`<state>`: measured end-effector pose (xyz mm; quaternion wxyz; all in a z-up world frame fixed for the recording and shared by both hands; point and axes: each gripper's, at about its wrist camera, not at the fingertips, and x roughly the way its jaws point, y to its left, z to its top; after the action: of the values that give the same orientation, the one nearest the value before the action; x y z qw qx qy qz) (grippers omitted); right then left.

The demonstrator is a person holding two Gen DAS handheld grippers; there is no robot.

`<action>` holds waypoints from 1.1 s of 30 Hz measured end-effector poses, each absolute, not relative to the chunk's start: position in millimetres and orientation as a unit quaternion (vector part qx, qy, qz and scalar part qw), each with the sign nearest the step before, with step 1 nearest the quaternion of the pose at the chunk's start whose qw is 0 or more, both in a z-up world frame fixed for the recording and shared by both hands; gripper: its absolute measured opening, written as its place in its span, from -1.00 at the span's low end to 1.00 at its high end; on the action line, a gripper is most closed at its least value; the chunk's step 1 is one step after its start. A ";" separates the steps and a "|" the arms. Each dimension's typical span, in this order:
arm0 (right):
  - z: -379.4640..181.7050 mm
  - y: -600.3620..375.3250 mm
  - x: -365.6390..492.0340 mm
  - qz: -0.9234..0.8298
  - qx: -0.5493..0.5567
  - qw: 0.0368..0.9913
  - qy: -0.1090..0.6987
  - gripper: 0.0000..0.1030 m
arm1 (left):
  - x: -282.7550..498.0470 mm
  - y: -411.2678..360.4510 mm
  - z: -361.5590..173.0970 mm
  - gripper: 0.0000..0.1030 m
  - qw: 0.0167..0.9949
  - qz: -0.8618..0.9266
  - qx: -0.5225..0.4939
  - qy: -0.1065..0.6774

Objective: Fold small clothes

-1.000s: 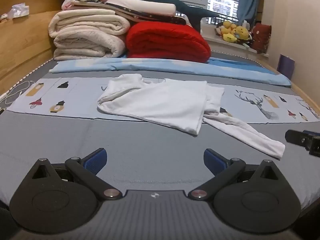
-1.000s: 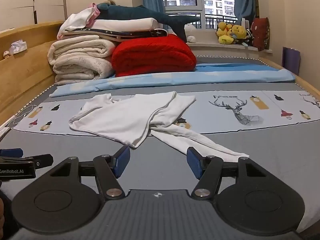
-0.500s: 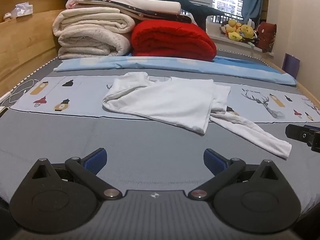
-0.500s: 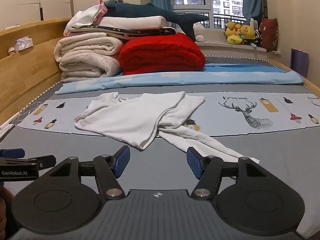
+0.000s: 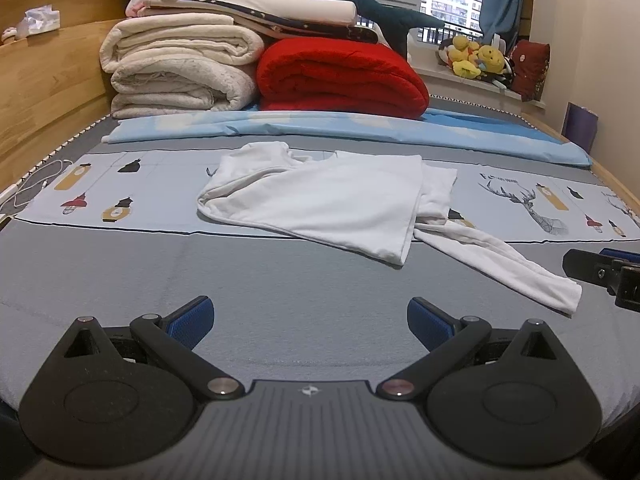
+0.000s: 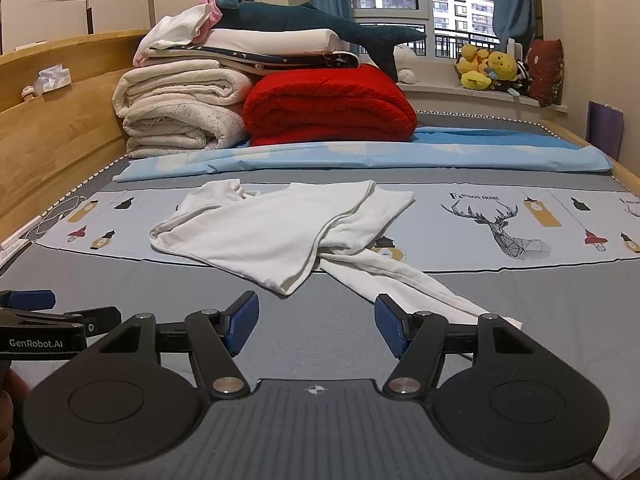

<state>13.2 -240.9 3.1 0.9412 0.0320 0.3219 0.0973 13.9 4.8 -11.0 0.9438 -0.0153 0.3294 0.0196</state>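
Across the bed (image 5: 120, 264) a crumpled white garment (image 5: 340, 200) lies mid-surface; your left gripper (image 5: 308, 320) and right gripper (image 6: 316, 324) hover spread wide, both empty.

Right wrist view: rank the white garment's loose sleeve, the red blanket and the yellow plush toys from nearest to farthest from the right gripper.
1. Loose sleeve of the white garment: just ahead of the right gripper, reaching its right finger.
2. Red blanket: mid-bed, behind the garment, slightly left.
3. Yellow plush toys: on the window sill, far right.
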 end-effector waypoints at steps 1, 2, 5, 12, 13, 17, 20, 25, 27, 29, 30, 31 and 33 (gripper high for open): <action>3.1 -240.8 13.3 0.097 0.032 0.941 0.322 0.28 | 14.1 5.0 -11.2 0.99 0.944 0.019 -0.015 0.329; 3.2 -241.0 13.3 0.098 0.032 0.941 0.322 0.28 | 14.4 2.6 -11.4 0.99 0.944 0.019 -0.015 0.329; 3.2 -240.8 12.7 0.099 0.030 0.941 0.321 0.28 | 14.8 1.1 -12.1 0.99 0.944 0.019 -0.014 0.328; 3.9 -240.8 11.7 0.100 0.029 0.942 0.320 0.28 | 14.8 0.9 -12.3 0.99 0.944 0.019 -0.014 0.328; 3.8 -240.7 11.8 0.100 0.029 0.942 0.320 0.28 | 15.1 0.7 -12.5 0.99 0.945 0.019 -0.015 0.327; 3.6 -240.8 11.2 0.099 0.028 0.942 0.320 0.28 | 15.5 -0.2 -13.2 0.99 0.944 0.019 -0.015 0.328; 3.7 -240.6 11.3 0.100 0.028 0.942 0.319 0.28 | 15.4 -0.5 -12.8 0.99 0.945 0.017 -0.014 0.326; 3.7 -239.7 11.3 0.100 0.025 0.941 0.321 0.28 | 16.0 -1.0 -13.3 0.99 0.945 0.018 -0.015 0.325; 4.0 -239.0 11.6 0.101 0.024 0.941 0.321 0.28 | 15.3 -0.9 -14.0 0.99 0.945 0.018 -0.015 0.325; 4.0 -238.9 11.6 0.101 0.024 0.941 0.321 0.28 | 15.3 -0.9 -14.0 0.99 0.946 0.017 -0.015 0.324; 4.0 -238.7 11.5 0.101 0.024 0.941 0.321 0.28 | 15.2 -1.3 -14.1 0.99 0.946 0.017 -0.014 0.324; 4.1 -238.8 11.5 0.101 0.024 0.942 0.321 0.28 | 15.3 -1.4 -14.1 0.99 0.946 0.017 -0.014 0.323; 4.2 -238.7 11.6 0.101 0.024 0.941 0.321 0.28 | 15.5 -1.4 -13.7 0.99 0.946 0.017 -0.014 0.323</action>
<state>11.6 -238.7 4.2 0.9413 0.0236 0.3214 0.1010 15.5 -1.4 -13.7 0.9462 -0.0135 0.3227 0.0169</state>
